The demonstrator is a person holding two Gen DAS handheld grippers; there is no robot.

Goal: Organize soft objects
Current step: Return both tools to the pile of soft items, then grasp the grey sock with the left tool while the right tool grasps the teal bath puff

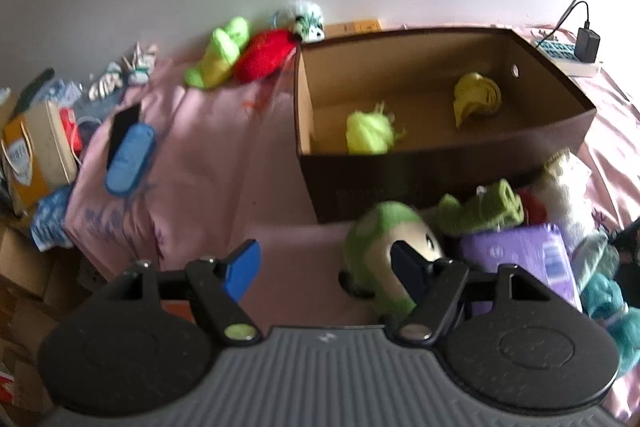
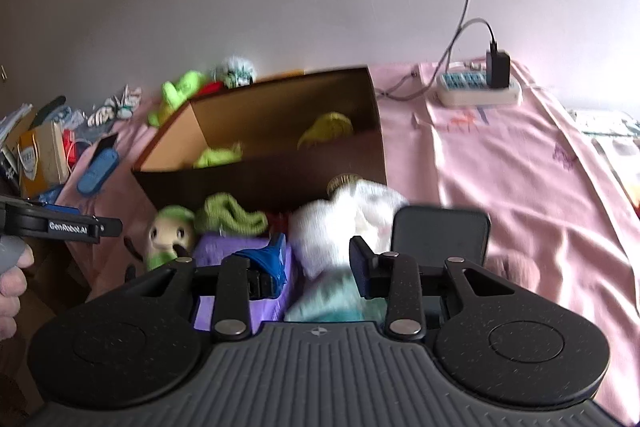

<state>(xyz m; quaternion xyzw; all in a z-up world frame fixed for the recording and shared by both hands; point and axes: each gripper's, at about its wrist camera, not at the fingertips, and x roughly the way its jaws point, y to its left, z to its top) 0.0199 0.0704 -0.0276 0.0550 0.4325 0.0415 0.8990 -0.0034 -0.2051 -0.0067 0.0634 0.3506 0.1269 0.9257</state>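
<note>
I find the left claw [image 1: 324, 267] standing wide open over the pink bed cover [image 1: 208, 147], nothing between its fingers; its right finger sits in front of a green-hooded plush doll [image 1: 376, 239] lying on the cover, but I cannot confirm contact. The right claw [image 2: 316, 263] also has its jaws apart, with a clear gap and nothing gripped; it hangs above a heap at the near side of the brown cardboard box [image 2: 280, 179]. That heap holds a white fluffy toy [image 2: 340, 223], a green knitted piece [image 2: 230, 215], a purple packet [image 2: 236, 247] and a teal soft item [image 2: 332, 303], all crowded together and touching.

The box stands open on the bed. Inside I note two soft objects, well apart: a lime-green tuft [image 1: 370, 133] toward the near left and a yellow plush [image 1: 476, 99] toward the far right. Beyond the box's far left corner, against the wall, lie a lime-green plush [image 1: 220, 53] and a red one [image 1: 266, 55], touching. A blue case [image 1: 130, 159] lies on the cover to the left. A power strip [image 2: 476, 89] with a black charger sits on the bed right of the box.
</note>
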